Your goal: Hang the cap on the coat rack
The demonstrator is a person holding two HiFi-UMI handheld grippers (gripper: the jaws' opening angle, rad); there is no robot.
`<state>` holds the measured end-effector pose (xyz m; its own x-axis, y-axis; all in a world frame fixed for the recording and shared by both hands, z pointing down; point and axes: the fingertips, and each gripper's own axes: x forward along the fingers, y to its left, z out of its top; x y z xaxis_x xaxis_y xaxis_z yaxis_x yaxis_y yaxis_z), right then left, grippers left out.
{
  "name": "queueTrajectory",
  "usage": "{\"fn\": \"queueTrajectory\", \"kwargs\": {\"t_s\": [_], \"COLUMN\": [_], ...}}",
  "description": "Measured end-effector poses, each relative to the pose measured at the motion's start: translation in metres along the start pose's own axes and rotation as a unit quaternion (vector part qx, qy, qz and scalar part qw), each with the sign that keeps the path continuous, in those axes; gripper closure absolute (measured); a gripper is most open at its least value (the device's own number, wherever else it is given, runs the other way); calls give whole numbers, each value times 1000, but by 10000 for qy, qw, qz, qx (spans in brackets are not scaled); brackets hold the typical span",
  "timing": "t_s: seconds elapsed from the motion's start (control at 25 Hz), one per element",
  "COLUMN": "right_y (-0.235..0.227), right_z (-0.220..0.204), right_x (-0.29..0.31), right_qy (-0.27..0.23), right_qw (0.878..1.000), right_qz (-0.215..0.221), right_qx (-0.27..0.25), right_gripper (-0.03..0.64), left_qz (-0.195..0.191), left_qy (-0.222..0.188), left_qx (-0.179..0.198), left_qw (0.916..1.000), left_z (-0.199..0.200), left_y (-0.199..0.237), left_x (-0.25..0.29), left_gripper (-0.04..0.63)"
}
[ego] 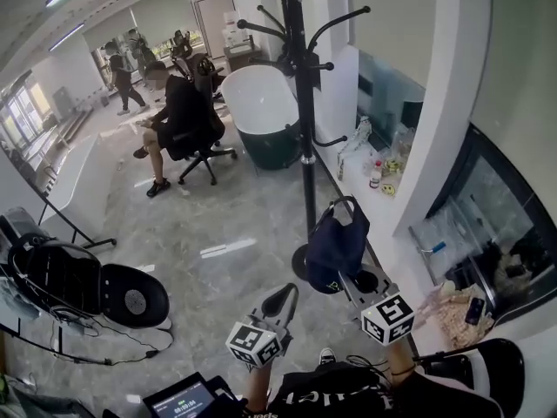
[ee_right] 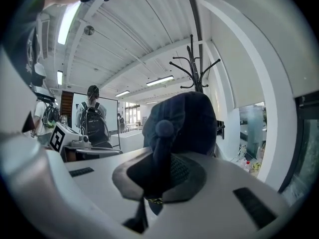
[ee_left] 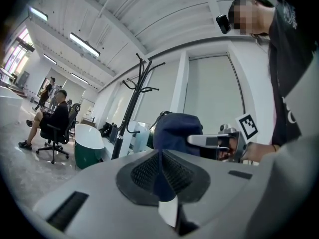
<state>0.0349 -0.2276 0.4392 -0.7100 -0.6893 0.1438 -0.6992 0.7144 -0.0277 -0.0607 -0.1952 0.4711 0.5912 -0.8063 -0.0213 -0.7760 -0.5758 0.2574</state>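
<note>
A navy cap [ego: 335, 238] hangs in the air below the black coat rack [ego: 305, 103], near the foot of its pole. My right gripper [ego: 345, 274] is shut on the cap's lower edge. In the right gripper view the cap [ee_right: 187, 118] fills the space past the jaws, its top button showing, with the coat rack's hooks [ee_right: 197, 73] behind it. My left gripper [ego: 283, 299] is lower left of the cap, apart from it, jaws together and empty. From the left gripper view the cap [ee_left: 174, 131] and right gripper [ee_left: 199, 141] lie straight ahead, with the coat rack [ee_left: 130, 118] to their left.
A person sits on an office chair [ego: 183, 124] beyond the rack, beside a white and green bathtub [ego: 261, 107]. A window ledge [ego: 379, 172] with bottles runs along the right wall. Black round seats [ego: 87, 286] stand at the left. A tablet [ego: 183, 399] lies at the bottom edge.
</note>
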Motion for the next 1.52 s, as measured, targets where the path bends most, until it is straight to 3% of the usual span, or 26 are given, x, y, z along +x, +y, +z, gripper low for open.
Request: {"fn": "queueTrajectory", "kwargs": {"t_s": [0.32, 0.72, 1.24, 1.52], "right_y": [-55, -101, -154, -163], "right_z": [-2, 26, 117, 170], "right_x": [9, 34, 96, 114], "right_qy": [64, -162, -634, -920], "right_qw": [9999, 9992, 9929, 9869], "right_qz": [119, 146, -137, -265], "right_qx": [-88, -345, -993, -1299], "right_gripper": [588, 588, 588, 588], "left_qz": [-41, -156, -810, -985], "left_qy": [114, 258, 256, 241], "left_qx": [39, 288, 444, 423], "left_qw": [9999, 9991, 9954, 9940], "left_z": [-10, -3, 24, 40], "left_y": [-9, 7, 63, 96], "left_x": [53, 93, 177, 203], "left_gripper": [589, 589, 589, 589]}}
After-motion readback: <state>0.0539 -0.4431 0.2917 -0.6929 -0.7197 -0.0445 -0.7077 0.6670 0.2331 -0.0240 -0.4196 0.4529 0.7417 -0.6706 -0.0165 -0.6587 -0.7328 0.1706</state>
